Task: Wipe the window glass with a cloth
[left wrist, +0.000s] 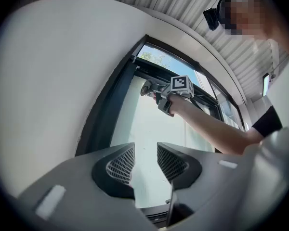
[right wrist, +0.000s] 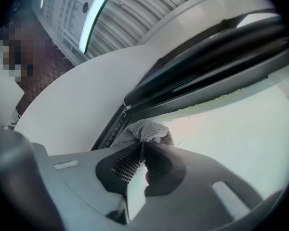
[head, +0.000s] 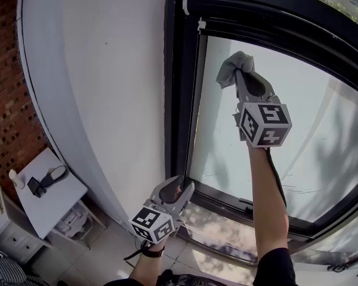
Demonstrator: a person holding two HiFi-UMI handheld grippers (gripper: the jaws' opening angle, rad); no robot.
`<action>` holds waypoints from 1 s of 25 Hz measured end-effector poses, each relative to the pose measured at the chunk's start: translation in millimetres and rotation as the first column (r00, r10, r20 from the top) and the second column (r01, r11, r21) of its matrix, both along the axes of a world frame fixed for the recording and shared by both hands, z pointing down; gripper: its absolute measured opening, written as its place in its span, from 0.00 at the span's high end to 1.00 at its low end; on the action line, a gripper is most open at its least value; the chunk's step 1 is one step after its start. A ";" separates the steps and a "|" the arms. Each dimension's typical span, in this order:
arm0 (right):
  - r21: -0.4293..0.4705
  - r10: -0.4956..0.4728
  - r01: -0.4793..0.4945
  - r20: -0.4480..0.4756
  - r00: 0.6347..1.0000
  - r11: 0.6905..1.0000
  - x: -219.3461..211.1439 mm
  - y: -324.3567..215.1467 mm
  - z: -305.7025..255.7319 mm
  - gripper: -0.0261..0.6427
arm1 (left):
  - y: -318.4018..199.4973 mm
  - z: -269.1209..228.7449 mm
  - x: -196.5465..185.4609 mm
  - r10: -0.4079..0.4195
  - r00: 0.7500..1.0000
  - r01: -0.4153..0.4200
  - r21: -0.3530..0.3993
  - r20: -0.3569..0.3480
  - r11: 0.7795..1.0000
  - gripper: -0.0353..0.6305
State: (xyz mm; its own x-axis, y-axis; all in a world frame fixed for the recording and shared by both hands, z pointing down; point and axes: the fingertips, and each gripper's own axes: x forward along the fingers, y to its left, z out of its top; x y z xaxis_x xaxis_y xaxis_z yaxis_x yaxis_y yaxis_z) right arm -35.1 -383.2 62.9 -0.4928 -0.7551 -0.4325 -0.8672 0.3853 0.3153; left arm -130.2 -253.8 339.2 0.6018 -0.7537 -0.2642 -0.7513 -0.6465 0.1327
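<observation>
A crumpled grey cloth (head: 234,65) lies against the window glass (head: 286,142) near the pane's upper left corner. My right gripper (head: 241,74) is raised on an outstretched arm and is shut on the cloth (right wrist: 145,130), which bunches out past the closed jaws of that gripper (right wrist: 141,149). Low down by the window's bottom left corner, my left gripper (head: 178,187) points at the glass (left wrist: 151,129). The left gripper (left wrist: 145,154) is open with nothing between its fingers. The left gripper view also catches the right gripper (left wrist: 153,87) and the cloth (left wrist: 145,87) high on the pane.
A black window frame (head: 178,100) borders the glass on the left and top. A white wall column (head: 101,100) stands left of it, with a brick wall (head: 6,100) beyond. A white cabinet (head: 51,198) carrying a black object sits at the lower left. The sill (head: 227,216) runs below the pane.
</observation>
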 end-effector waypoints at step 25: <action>-0.126 0.031 -0.017 0.106 0.994 0.992 29.6 -33.3 -25.9 0.96 | 11.1 -13.9 -7.2 0.007 1.000 -0.007 0.009 0.009 1.000 0.77</action>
